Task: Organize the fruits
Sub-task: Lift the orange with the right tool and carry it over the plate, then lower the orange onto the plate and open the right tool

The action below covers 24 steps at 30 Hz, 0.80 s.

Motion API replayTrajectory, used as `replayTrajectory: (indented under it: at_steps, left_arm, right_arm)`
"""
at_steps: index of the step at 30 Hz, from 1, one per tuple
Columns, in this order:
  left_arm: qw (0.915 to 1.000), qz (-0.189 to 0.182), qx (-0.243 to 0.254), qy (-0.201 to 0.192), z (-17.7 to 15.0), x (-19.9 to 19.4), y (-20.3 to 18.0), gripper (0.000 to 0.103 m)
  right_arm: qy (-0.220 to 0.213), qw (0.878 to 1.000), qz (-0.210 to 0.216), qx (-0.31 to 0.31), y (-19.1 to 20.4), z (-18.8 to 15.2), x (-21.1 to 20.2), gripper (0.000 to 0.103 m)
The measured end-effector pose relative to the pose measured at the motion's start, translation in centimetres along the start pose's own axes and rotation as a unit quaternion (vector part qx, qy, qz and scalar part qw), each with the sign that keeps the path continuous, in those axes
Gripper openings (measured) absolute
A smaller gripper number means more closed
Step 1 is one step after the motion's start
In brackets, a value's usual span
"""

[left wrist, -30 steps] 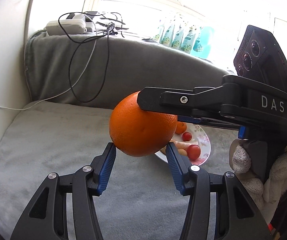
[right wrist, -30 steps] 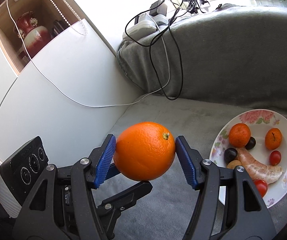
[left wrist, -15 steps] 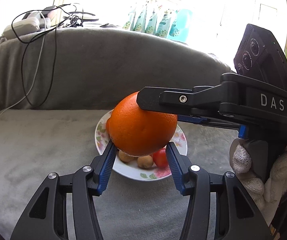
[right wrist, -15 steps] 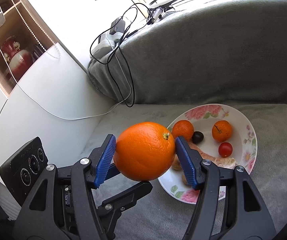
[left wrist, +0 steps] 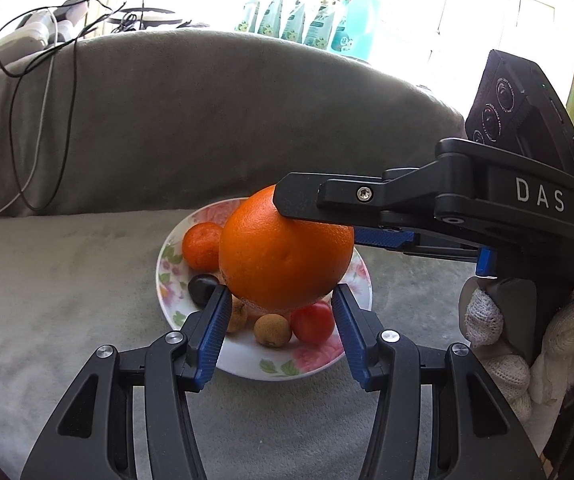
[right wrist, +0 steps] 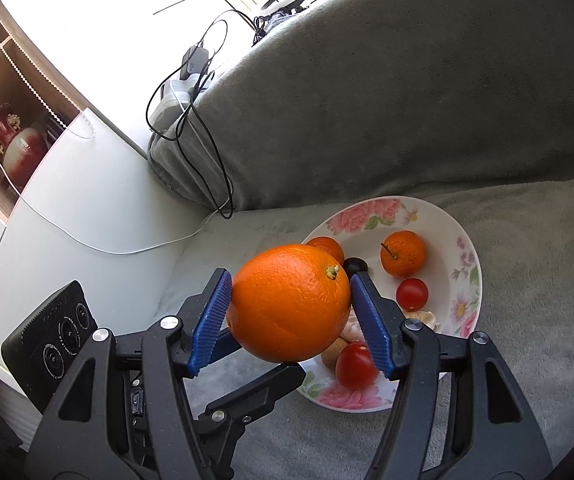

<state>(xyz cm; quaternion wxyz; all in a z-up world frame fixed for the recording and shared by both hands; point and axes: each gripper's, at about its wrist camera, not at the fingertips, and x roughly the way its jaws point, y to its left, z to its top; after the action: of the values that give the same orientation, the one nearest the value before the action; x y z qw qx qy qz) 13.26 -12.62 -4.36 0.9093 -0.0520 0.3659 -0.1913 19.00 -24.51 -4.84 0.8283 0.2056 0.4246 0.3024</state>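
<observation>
currently the right gripper (right wrist: 289, 308) is clamped on the large orange (right wrist: 289, 304), both blue pads (right wrist: 211, 320) pressed against its sides, holding it in the air. directly under the orange, the left gripper (left wrist: 281, 336) sits with its fingers apart, their tips at the fruit's lower curve; contact there cannot be determined. beyond, the floral plate (left wrist: 315, 364) rests on the grey blanket (left wrist: 67, 280), carrying tangerines (right wrist: 403, 253), cherry tomatoes (right wrist: 411, 293) and a dark plum (left wrist: 203, 289).

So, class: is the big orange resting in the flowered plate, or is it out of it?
Out: the orange is clamped in the right gripper, above the plate.
</observation>
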Motion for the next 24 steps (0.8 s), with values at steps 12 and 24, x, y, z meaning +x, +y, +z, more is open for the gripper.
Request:
replayTrajectory:
  at_steps: [12,24]
  left_arm:
    - [0.9999,0.001,-0.012,0.012,0.8,1.8,0.8,0.051]
    - [0.9996,-0.004,-0.021,0.018,1.0,2.7,1.8,0.048]
  right_arm:
    - [0.014,0.999,0.001,0.032,-1.4,0.6,1.5,0.065]
    - [0.019,0.999,-0.011,0.048,-1.8,0.8,2.4,0.065]
